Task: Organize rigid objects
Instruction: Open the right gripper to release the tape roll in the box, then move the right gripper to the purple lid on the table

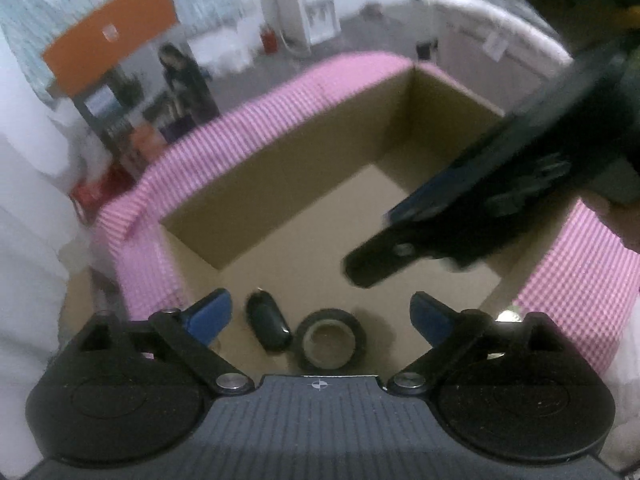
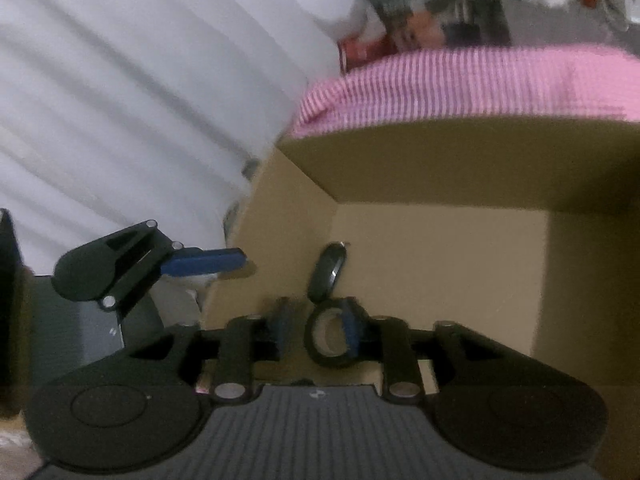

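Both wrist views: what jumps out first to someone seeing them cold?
The open cardboard box with pink-and-white striped flaps fills both views. On its floor, near one wall, a black tape roll lies flat next to a small dark oblong object. Both grippers hang over the box: the left gripper with jaws wide and empty, the right gripper part open above the roll.

The right gripper (image 1: pixel 384 248) was motion-blurred in the left wrist view, its body cut off at the edge. The tape roll (image 2: pixel 330 338) was partly hidden by a finger. Background shelves (image 1: pixel 132 120) were too blurred to read.
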`<state>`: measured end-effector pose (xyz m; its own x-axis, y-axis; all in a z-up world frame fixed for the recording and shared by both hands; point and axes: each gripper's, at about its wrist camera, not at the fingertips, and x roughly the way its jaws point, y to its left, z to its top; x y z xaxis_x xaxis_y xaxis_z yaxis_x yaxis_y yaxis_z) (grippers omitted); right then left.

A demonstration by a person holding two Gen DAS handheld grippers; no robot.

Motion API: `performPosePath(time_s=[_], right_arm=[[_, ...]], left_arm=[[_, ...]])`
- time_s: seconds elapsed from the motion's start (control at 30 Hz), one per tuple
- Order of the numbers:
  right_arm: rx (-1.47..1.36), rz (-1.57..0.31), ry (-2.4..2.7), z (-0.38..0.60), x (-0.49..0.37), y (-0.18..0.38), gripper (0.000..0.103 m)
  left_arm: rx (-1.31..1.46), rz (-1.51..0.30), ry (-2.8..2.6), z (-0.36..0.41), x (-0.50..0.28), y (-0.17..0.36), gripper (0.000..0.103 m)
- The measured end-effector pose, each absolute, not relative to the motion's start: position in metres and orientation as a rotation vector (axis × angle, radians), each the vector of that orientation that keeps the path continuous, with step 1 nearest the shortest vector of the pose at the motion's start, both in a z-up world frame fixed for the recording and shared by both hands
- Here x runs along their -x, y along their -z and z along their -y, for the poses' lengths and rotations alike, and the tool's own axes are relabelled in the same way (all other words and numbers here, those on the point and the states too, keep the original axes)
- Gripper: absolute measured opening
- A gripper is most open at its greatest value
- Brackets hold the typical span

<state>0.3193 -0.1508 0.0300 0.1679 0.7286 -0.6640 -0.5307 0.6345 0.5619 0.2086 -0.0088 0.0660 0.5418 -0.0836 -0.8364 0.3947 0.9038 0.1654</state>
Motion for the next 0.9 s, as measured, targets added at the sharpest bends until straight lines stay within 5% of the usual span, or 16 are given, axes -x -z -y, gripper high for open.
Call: performPosePath(time_s=[0.07,0.37,0.9], right_arm=[[-0.225,-0.996,-0.904,0.165,-0.3,-0.044,0.065],[-0.249,-0.771,-0.883,0.227,-0.201,-0.063,0.065],[-0.28,-0.824,-0.664,0.278,-0.101,0.041,0.056]], left_arm=[[-0.339,-0.916,0.277,0.006,-0.194,-0.077,0.099],[-0.183,-0.742,0.265,-0.006,-0.113,-0.102,0.103],[-0.137,-0.797,0.406,0.059,-0.054,-0.002,0.103]])
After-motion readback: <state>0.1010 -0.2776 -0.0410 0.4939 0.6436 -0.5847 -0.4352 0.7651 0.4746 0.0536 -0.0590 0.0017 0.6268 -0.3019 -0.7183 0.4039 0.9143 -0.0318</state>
